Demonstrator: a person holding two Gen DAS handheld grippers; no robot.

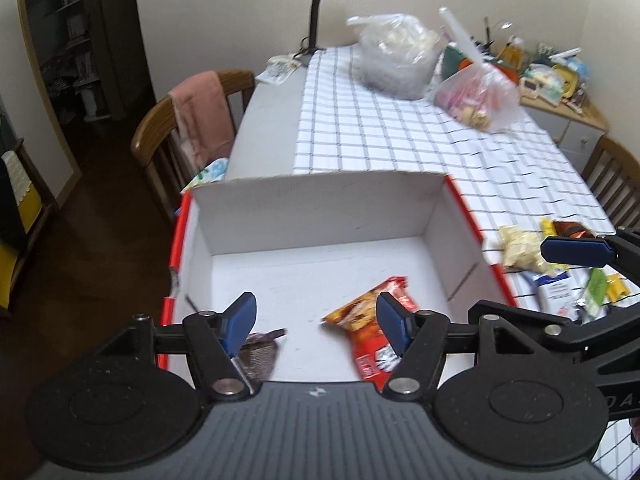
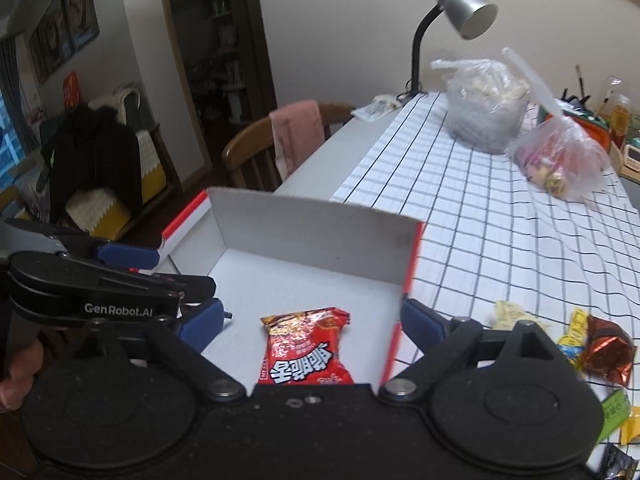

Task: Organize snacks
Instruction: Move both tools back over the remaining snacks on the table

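A long table point(image 1: 400, 136) fills most of the room, and a white cloth with dark lines point(image 2: 500, 216) covers it. A wooden chair point(image 1: 160, 136) stands at its far side with a pink towel point(image 1: 202, 116) hung over the back.

On the near end of the table sits a big white cardboard box with red edges point(image 1: 320, 208). It has no lid on and its walls stand up straight.

At the far end of the table are a clear plastic bag of pale things point(image 2: 486, 104) and, just beside it, a smaller plastic bag of pink and yellow treats point(image 2: 560, 160). A lamp with a silver shade point(image 2: 464, 8) bends over them.

Inside the box, a red snack packet point(image 2: 306, 348) lies flat on the floor, near the right wall. A small dark brown packet point(image 1: 262, 350) lies flat at the near left part of the box floor.

More small snacks point(image 2: 592, 344) lie on the cloth outside the box, to its right, close together.

The left gripper point(image 1: 316, 320) hangs over the box with its blue fingers partly apart, and it holds nothing. The right gripper point(image 2: 312, 320) hangs over the box too, spread very wide, and it holds nothing. The red packet lies below the gap, not touched by the pads.
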